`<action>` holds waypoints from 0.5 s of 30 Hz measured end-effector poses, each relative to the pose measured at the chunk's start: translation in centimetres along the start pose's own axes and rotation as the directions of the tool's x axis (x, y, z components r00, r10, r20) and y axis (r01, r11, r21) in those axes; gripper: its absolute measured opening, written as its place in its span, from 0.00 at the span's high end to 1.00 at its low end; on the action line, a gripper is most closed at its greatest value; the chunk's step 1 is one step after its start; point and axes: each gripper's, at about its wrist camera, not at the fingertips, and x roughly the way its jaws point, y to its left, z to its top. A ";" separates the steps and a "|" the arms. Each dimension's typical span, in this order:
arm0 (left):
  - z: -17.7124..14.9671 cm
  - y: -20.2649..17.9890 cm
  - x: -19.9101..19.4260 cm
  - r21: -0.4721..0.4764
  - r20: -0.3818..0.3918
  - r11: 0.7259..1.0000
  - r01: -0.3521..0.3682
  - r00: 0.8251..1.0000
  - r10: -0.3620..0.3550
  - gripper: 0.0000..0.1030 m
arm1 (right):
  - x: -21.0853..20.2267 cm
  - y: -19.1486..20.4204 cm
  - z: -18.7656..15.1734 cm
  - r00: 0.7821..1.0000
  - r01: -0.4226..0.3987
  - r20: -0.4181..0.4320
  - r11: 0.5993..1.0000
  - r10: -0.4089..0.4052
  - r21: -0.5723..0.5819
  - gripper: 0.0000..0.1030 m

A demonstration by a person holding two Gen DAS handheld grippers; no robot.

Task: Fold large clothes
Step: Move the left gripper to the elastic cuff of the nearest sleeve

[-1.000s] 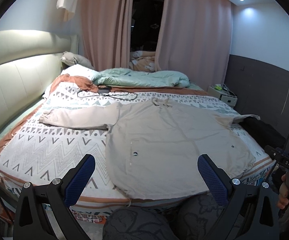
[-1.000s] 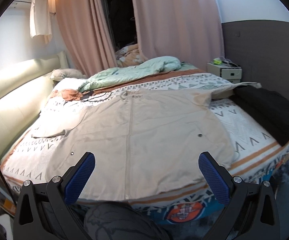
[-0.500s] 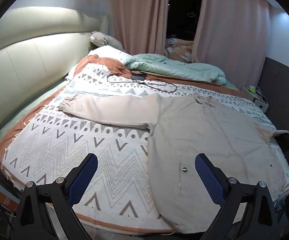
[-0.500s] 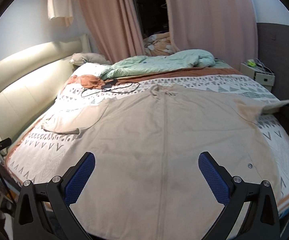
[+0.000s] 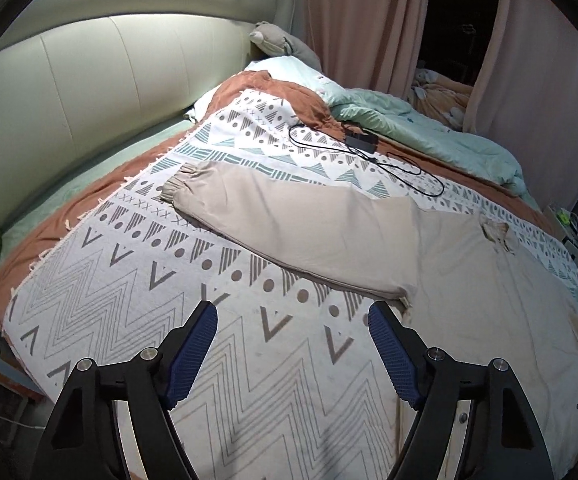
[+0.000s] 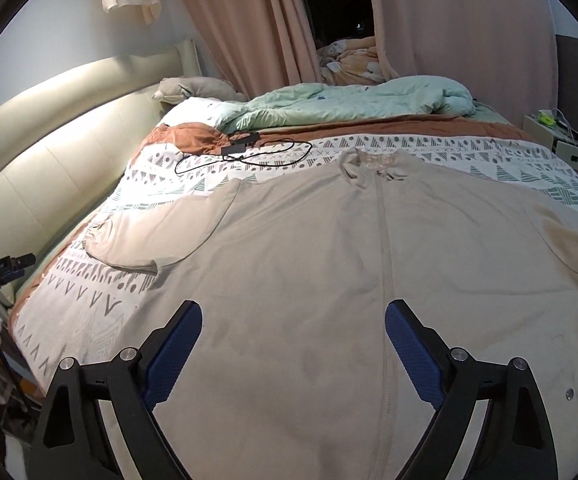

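Two grippers hovered empty, jaws closing, over the beige jacket (image 6: 329,264) spread flat on the bed (image 5: 101,320): left gripper (image 5: 291,344) near the outstretched sleeve (image 5: 289,220), right gripper (image 6: 293,344) over the front; best pinch the cuff, single layer only.

left tongs (image 5: 292,346) narrowing, nearer sleeve (image 5: 289,224) | right tongs (image 6: 293,342) narrowing, seemingly lower over jacket (image 6: 329,280)

Left black two-finger gripper with blue bumpy pads (image 5: 291,342) tipped downward, jaws closing with nothing between them, right black two-finger gripper with blue bumpy pads (image 6: 293,344) also tipped downward, jaws wide and closing, nothing between them
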 end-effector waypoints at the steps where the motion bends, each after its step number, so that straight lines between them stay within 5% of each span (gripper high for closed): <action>1: 0.4 0.4 0.7 -0.008 -0.008 1.000 -0.005 1.000 0.005 0.27 | 0.7 -0.1 0.2 1.000 -0.001 -0.011 1.000 0.001 0.001 0.13; 15: 5.4 7.2 13.3 -0.159 -0.133 0.984 -0.082 0.989 0.061 0.43 | 9.2 -4.4 3.2 0.988 0.106 -0.107 0.994 -0.109 -0.029 0.20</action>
